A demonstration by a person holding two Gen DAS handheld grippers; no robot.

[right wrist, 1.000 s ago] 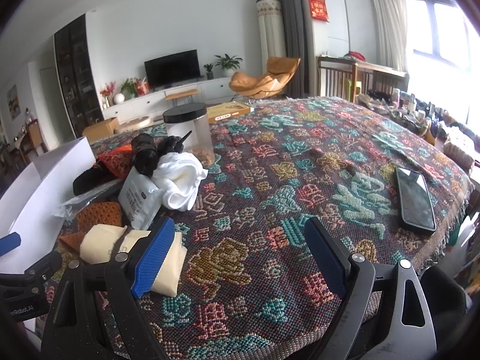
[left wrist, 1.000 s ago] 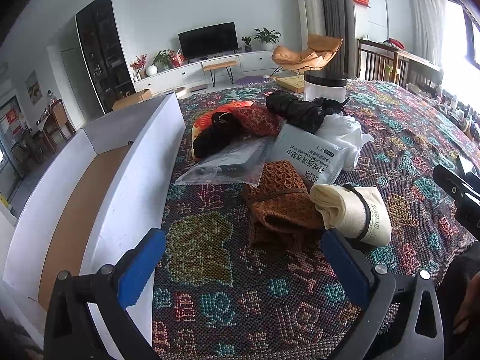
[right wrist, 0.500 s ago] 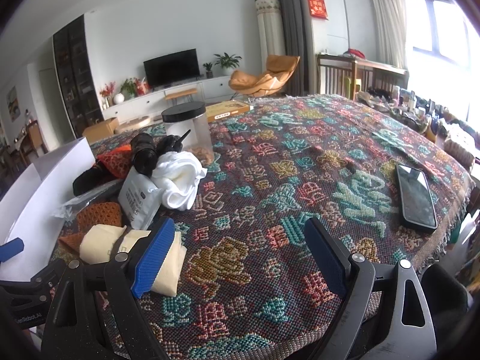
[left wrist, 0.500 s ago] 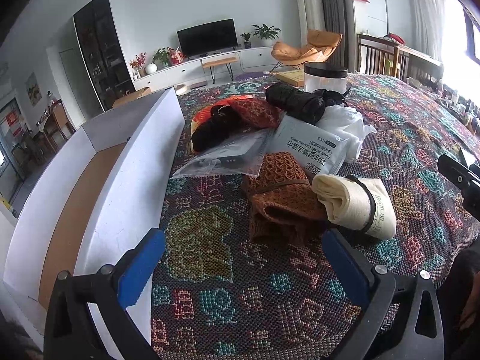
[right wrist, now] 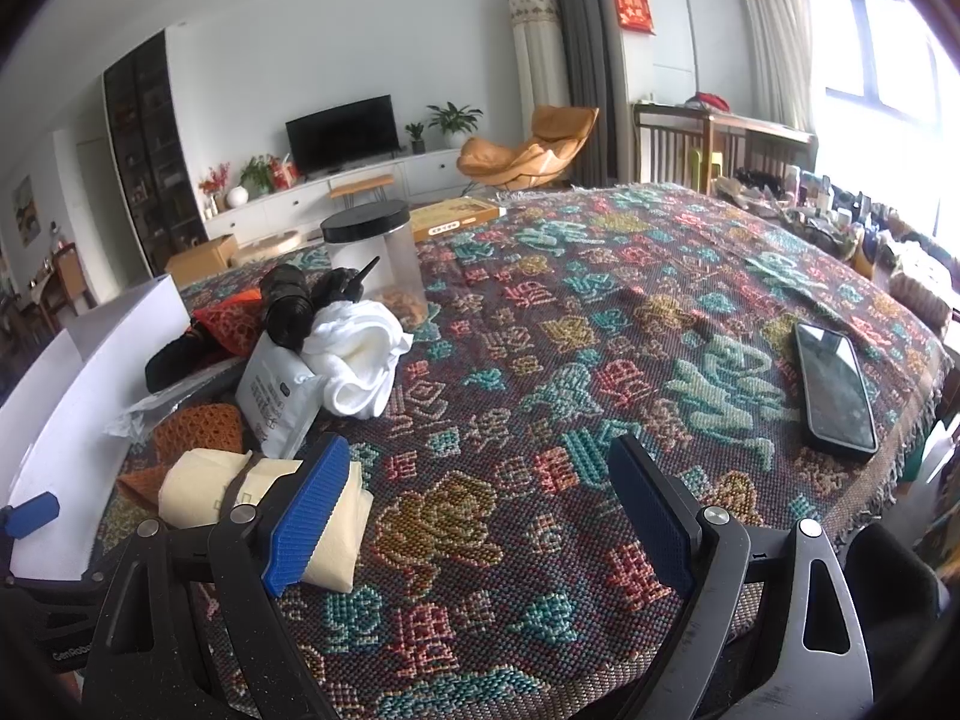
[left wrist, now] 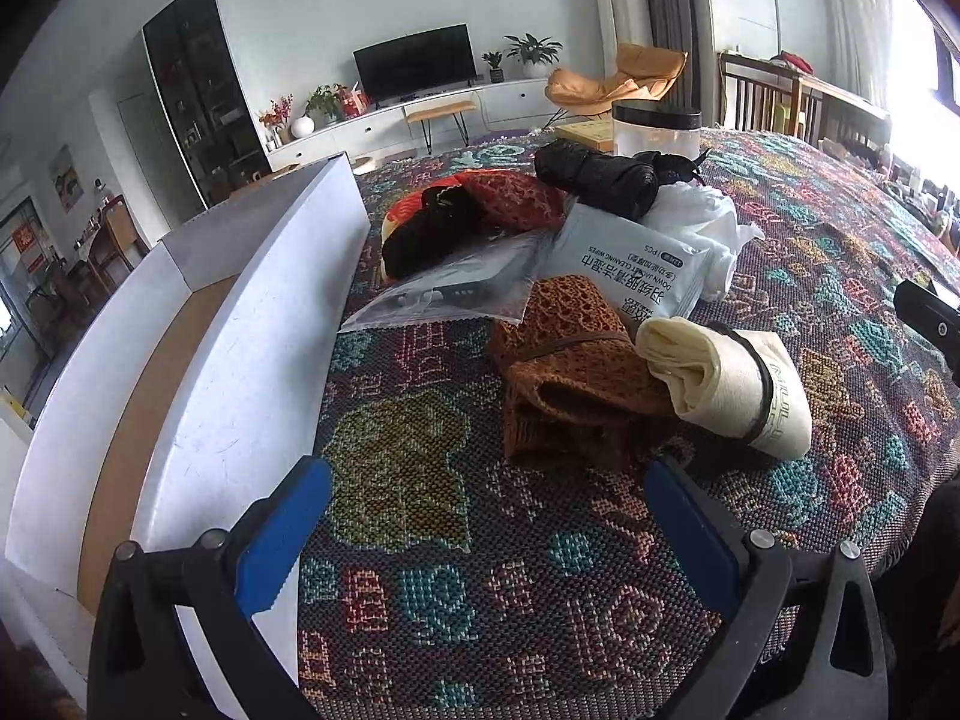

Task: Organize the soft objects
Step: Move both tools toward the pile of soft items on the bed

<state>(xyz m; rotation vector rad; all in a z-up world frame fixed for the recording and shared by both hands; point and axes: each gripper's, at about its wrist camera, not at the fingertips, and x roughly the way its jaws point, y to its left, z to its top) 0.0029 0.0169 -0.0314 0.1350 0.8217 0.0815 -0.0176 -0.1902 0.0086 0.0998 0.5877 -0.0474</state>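
At the far left the white box [left wrist: 198,396] stands open and looks empty, so sorting seems not yet begun. The left hand-held gripper [left wrist: 480,534] hovers low over the patterned desk [left wrist: 456,600], jaws spread wide and holding nothing, aimed at the brown knit roll [left wrist: 570,378]. Just right of that lies the cream cloth roll [left wrist: 732,384], touching it. Behind them sit the wipes pack [left wrist: 624,270], black roll [left wrist: 594,180] and white cloth [left wrist: 702,222]. The right hand-held gripper [right wrist: 480,510] is likewise spread apart and empty, beside the cream roll, with a phone [right wrist: 834,390] far right.
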